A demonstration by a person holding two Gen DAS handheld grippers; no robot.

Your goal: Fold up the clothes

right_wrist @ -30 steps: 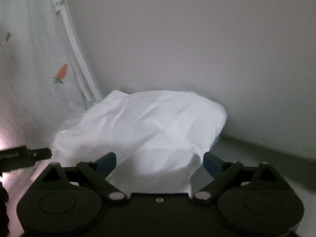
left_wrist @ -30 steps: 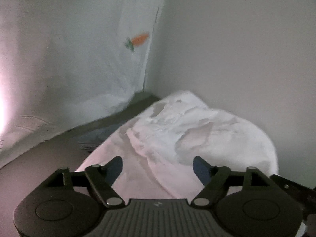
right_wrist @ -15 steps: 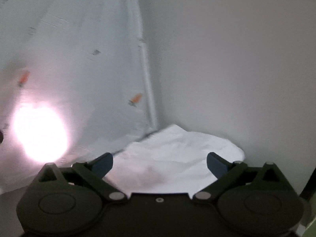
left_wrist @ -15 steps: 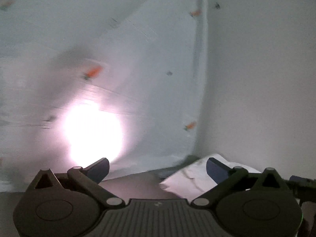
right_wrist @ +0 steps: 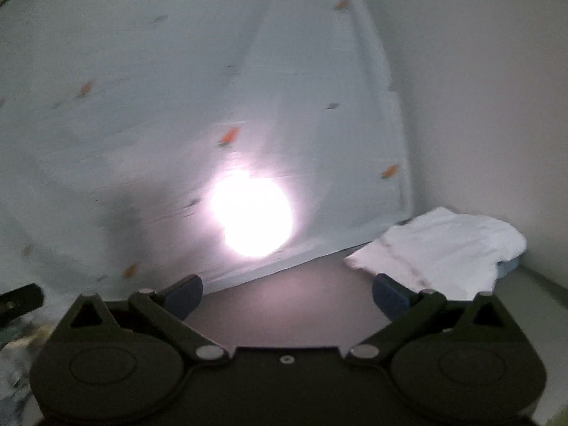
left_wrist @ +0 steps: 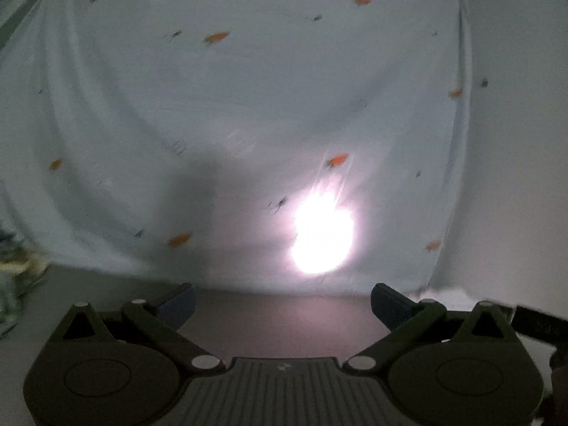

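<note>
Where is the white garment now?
In the right wrist view, the white garment lies at the right on the table, in the corner between curtain and wall.

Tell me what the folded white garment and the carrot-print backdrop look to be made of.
Folded white garment: apparently soft woven cloth, matte; it creases and slumps at its edges. Carrot-print backdrop: thin matte fabric sheet, probably light cotton or similar; it hangs in draped folds and the bright light glows through it.
</note>
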